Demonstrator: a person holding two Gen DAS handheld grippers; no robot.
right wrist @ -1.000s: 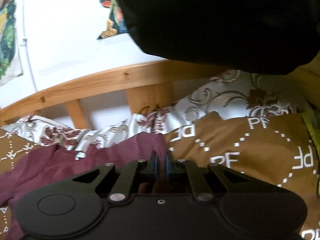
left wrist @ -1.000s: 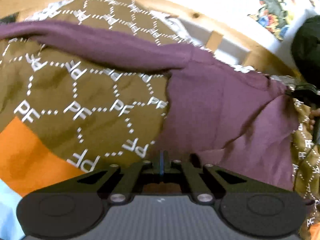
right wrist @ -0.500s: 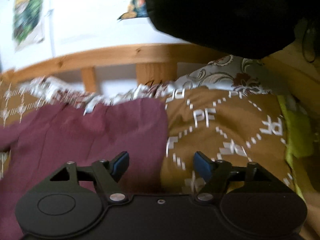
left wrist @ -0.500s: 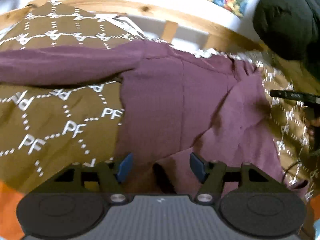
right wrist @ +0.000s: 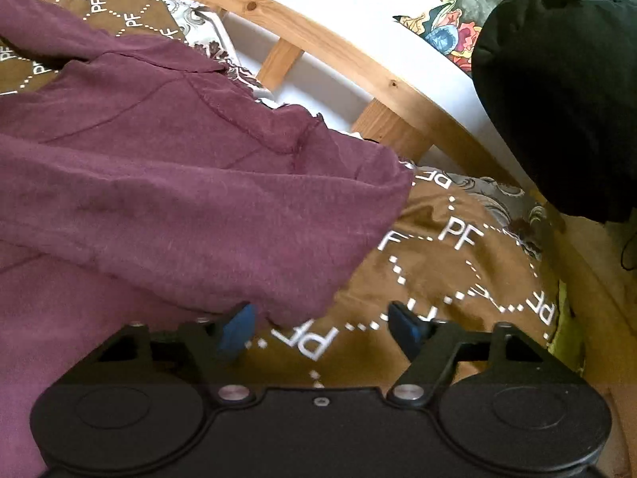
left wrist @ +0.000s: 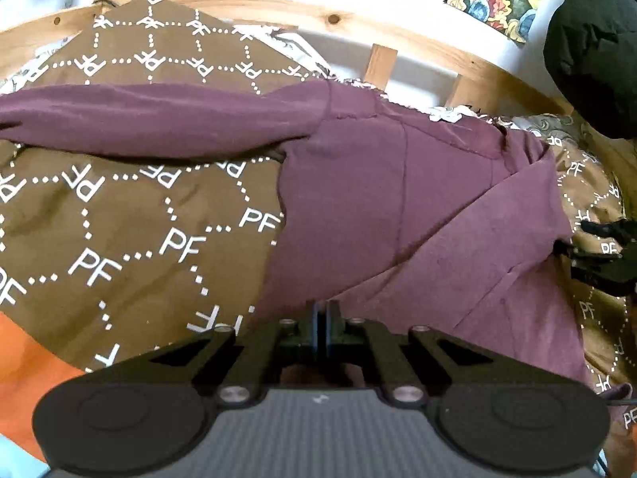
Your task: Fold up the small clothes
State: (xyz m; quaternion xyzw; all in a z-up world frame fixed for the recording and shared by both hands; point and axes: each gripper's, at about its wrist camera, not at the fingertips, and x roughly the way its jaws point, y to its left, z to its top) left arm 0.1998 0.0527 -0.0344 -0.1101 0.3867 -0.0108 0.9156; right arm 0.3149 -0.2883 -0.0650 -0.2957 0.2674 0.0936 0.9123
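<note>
On the brown quilt (left wrist: 131, 215), left claw (left wrist: 320, 318) clamps soft maroon shirt (left wrist: 358, 199); right claw (right wrist: 322, 324) closing, still apart.

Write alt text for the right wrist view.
The right gripper, jaws apart and just closing, sits at the edge of a maroon shirt spread on a brown PF-patterned blanket. A wooden bed rail and a black garment lie behind.
</note>
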